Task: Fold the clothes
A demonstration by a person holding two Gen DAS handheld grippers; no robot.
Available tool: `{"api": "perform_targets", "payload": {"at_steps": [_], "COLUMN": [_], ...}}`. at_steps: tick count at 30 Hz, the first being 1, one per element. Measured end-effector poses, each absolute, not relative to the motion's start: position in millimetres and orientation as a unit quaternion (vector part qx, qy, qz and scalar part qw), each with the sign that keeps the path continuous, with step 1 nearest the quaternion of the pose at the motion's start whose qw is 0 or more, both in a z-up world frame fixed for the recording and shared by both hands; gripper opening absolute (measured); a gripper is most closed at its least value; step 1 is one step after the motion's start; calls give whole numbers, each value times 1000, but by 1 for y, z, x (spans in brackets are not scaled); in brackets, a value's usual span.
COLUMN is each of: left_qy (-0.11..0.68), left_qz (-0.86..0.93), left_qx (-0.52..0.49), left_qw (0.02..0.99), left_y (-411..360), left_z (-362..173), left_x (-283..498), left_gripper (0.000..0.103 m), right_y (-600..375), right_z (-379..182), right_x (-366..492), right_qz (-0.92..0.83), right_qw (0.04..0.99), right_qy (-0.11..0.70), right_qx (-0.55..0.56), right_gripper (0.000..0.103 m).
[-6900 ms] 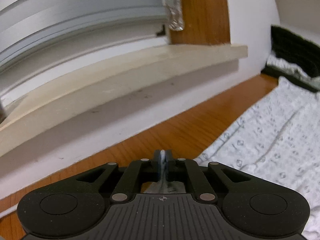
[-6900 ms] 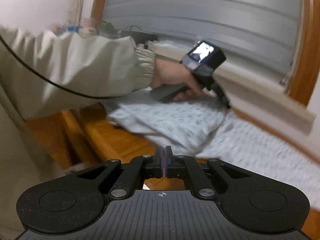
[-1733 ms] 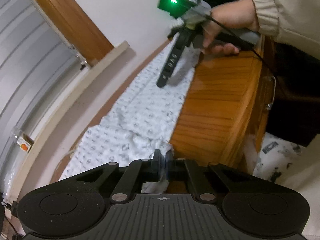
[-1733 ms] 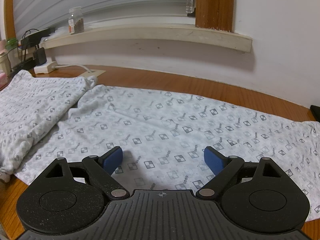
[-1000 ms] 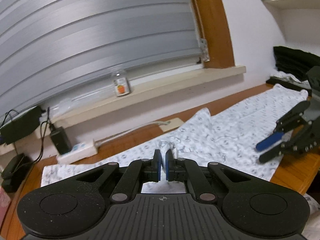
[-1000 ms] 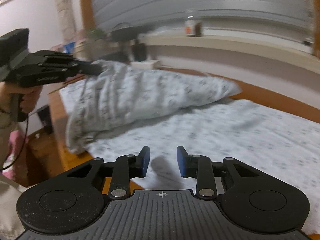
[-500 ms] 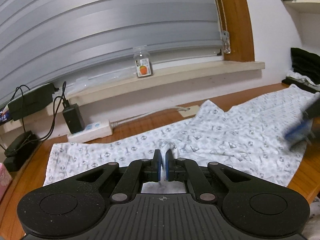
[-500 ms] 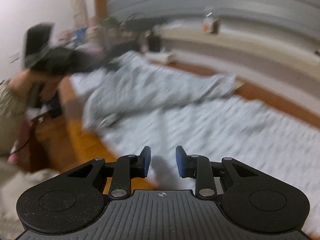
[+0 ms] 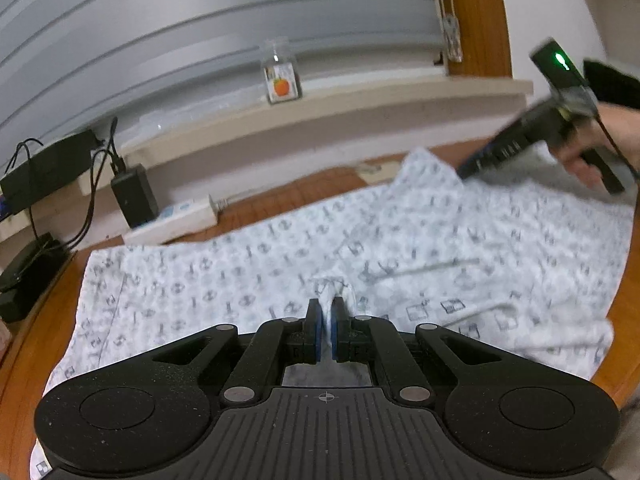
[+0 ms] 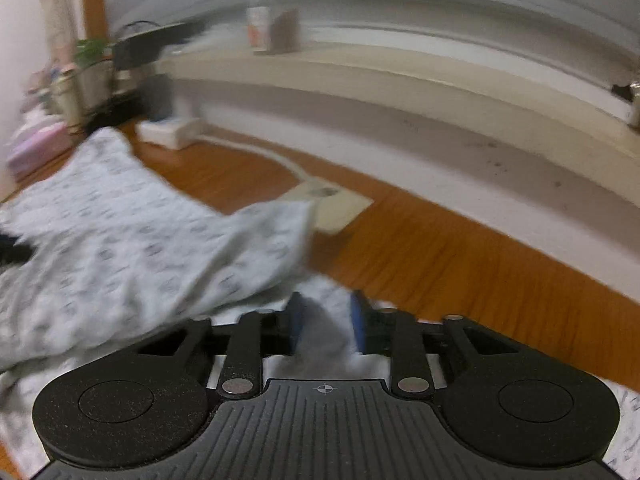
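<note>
your right hand-held gripper (image 10: 324, 320) has swung from the near edge to the far fold of the patterned garment (image 9: 400, 248) spread on the bench (image 10: 460, 256), jaws closing over cloth, while your left hand-held gripper (image 9: 327, 322) pinches the near hem, readying the next fold.

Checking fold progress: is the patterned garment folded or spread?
Partly folded: patterned garment has one layer lying across another on the wooden table.

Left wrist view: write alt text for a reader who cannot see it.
The left gripper is shut on a pinch of white patterned garment spread over a wooden table. At the far right, the right gripper reaches down to the cloth. A small jar stands on the windowsill behind.
</note>
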State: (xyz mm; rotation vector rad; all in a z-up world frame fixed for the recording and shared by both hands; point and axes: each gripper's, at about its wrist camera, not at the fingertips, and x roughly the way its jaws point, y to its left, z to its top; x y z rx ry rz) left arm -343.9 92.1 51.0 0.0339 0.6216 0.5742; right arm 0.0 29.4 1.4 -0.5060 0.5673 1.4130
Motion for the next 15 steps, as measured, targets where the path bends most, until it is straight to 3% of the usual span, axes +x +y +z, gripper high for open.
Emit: {"api": "perform_targets", "payload": {"at_steps": [9,15], "left_qy": [304,302], "left_qz": [278,281], "left_qx": [21,26], "left_qw": [911,910], "left_y": [90,88], "left_z": [45,43], "left_x": [-346,-345], "left_gripper": [5,5], "right_y": [19,-13], "right_z": [6,8], "right_x": [24,25], "right_qz": [590,638], "right_qw": [756,692], "right_qy": [219,259], "right_qx": [-178,-218], "right_gripper": [17,18]}}
